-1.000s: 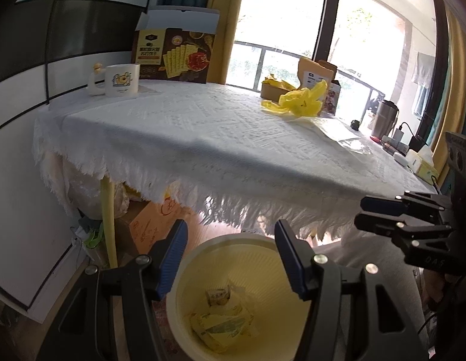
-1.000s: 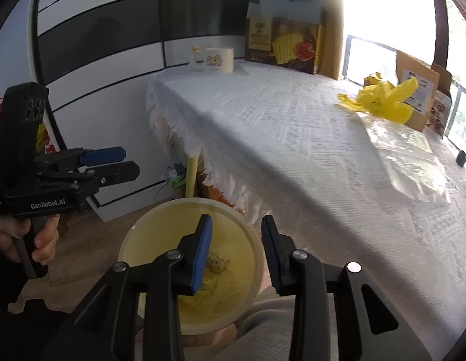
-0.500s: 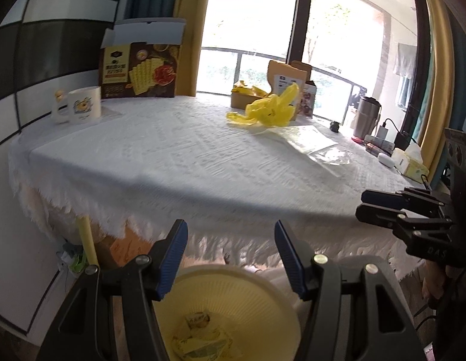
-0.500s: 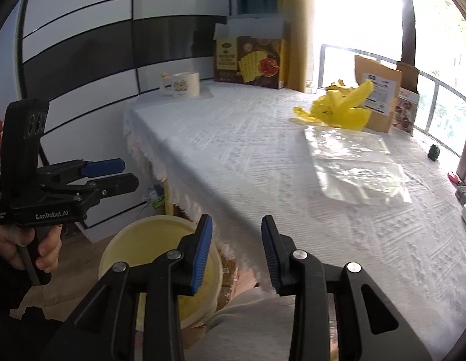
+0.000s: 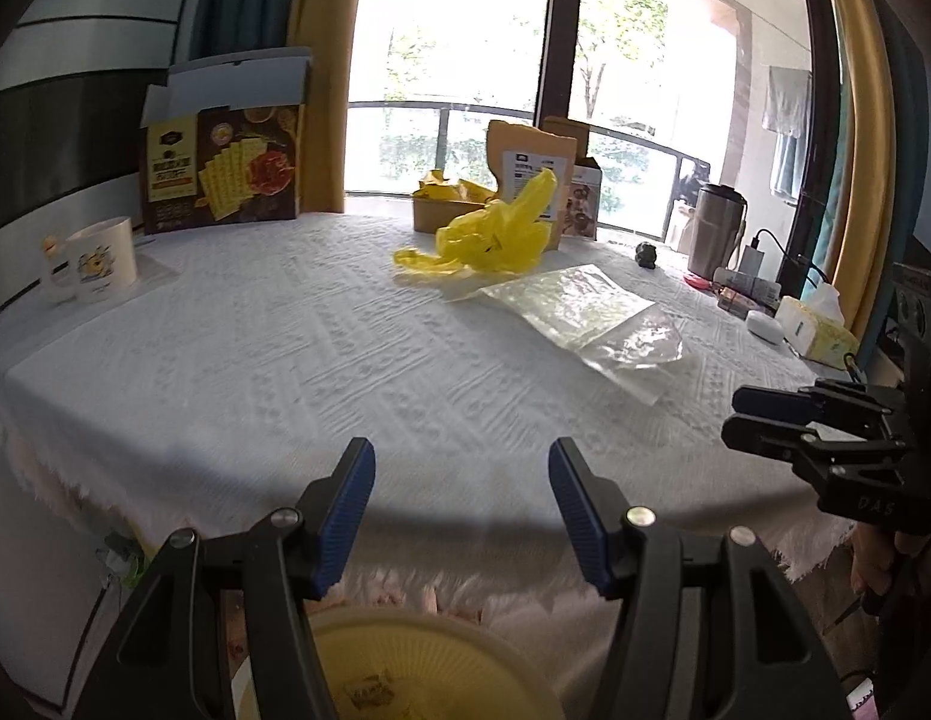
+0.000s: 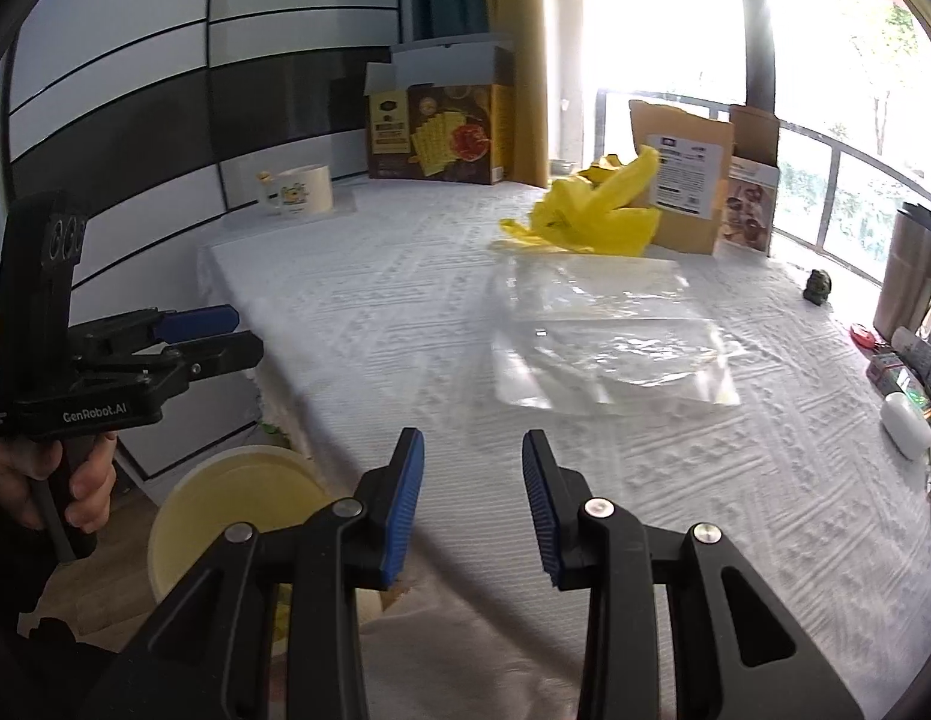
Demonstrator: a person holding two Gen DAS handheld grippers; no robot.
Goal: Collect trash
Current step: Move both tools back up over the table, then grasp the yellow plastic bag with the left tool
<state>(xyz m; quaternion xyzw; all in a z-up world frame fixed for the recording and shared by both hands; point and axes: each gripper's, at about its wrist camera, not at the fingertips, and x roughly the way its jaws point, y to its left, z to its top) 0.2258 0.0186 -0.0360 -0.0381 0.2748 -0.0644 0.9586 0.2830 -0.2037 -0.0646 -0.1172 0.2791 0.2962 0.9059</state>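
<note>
A crumpled yellow plastic bag (image 5: 492, 237) (image 6: 591, 213) and a flat clear plastic bag (image 5: 591, 312) (image 6: 609, 336) lie on the white tablecloth (image 5: 285, 360) (image 6: 405, 312). A yellow waste bin (image 5: 441, 669) (image 6: 225, 510) with wrappers inside stands on the floor below the table's near edge. My left gripper (image 5: 459, 516) is open and empty above the bin, at the table edge. My right gripper (image 6: 472, 504) is open and empty over the near part of the table; it also shows at the right of the left wrist view (image 5: 765, 420).
A cracker box (image 5: 225, 177), a white mug (image 5: 102, 261), brown paper bags (image 5: 531, 174), a steel tumbler (image 5: 714, 228), a tissue box (image 5: 816, 333) and small items stand along the table's far and right sides.
Both grippers have risen from over the bin to table height, so the tabletop now fills the views. Both jaws stay open.
</note>
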